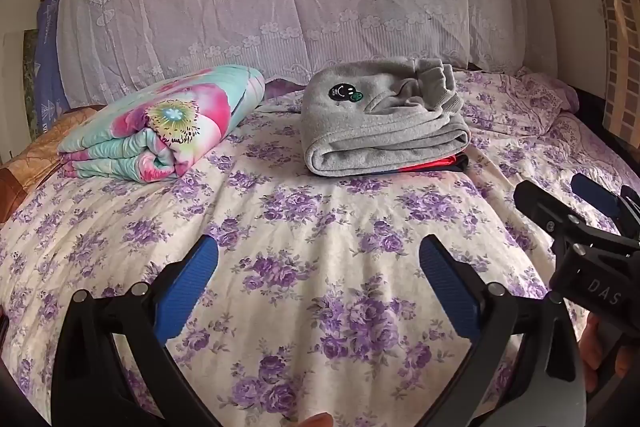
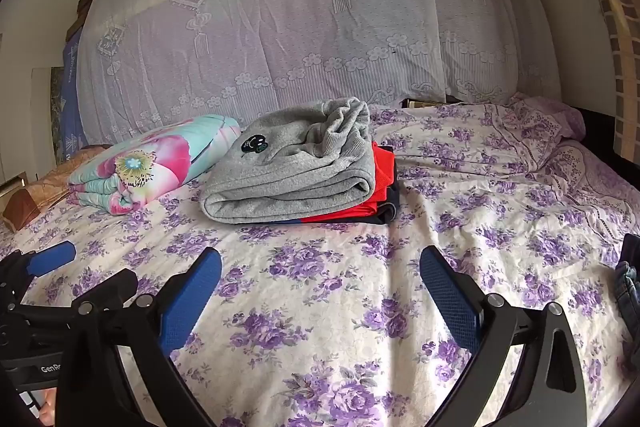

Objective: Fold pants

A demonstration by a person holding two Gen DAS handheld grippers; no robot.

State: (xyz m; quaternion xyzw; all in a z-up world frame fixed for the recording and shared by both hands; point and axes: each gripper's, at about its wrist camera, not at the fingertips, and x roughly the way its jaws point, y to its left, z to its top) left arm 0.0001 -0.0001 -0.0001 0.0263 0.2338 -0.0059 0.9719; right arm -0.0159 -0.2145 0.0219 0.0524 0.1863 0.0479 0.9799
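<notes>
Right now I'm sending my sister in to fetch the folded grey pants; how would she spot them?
On the purple-flowered bed, before the lace curtain, sits a small clothes stack. The grey pants lie on top, over red and dark garments; a smiley patch distinguishes them from the flowery folded quilt alongside.

Our left gripper (image 1: 319, 267) and right gripper (image 2: 321, 279) look alike: matte black angled arms with round silver screws, each finger faced with a ribbed blue pad (image 2: 450, 301). White lettering reads "DAS" on one body and "GenRo" on another. Bare skin shows at the frame edges.
</notes>
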